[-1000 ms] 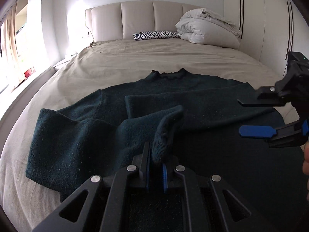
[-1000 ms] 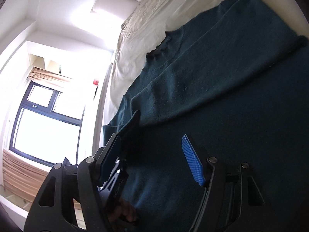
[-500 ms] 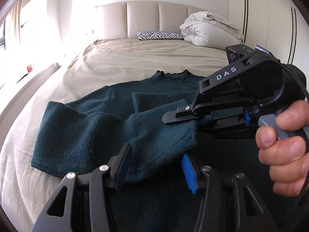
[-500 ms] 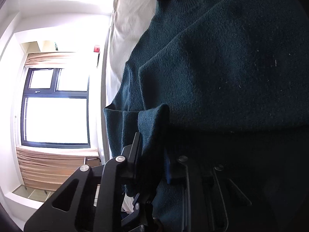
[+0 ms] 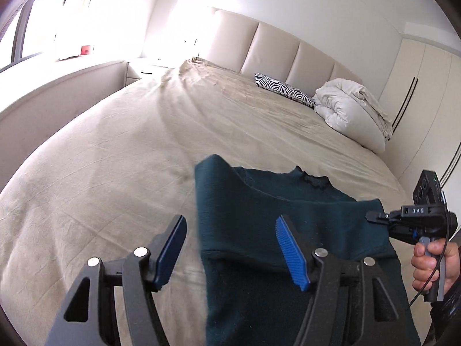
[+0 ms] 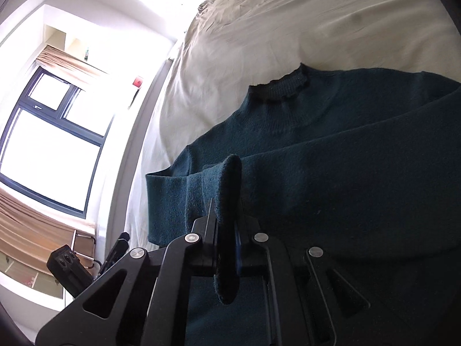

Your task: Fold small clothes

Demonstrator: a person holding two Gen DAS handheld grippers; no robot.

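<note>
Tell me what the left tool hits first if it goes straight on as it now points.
Probably the folded dark green sweater: it lies directly ahead between the open left tool pads, over the beige bedsheet. Depth is unclear.

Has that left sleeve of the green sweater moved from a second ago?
Yes. The sleeve, earlier spread toward the window, now lies folded over the sweater body, nearer the wardrobe. Right claw pinches it.

Sweater hem cut off at bottom edge, its left edge motion-blurred, red object on sill too small to identify
</note>
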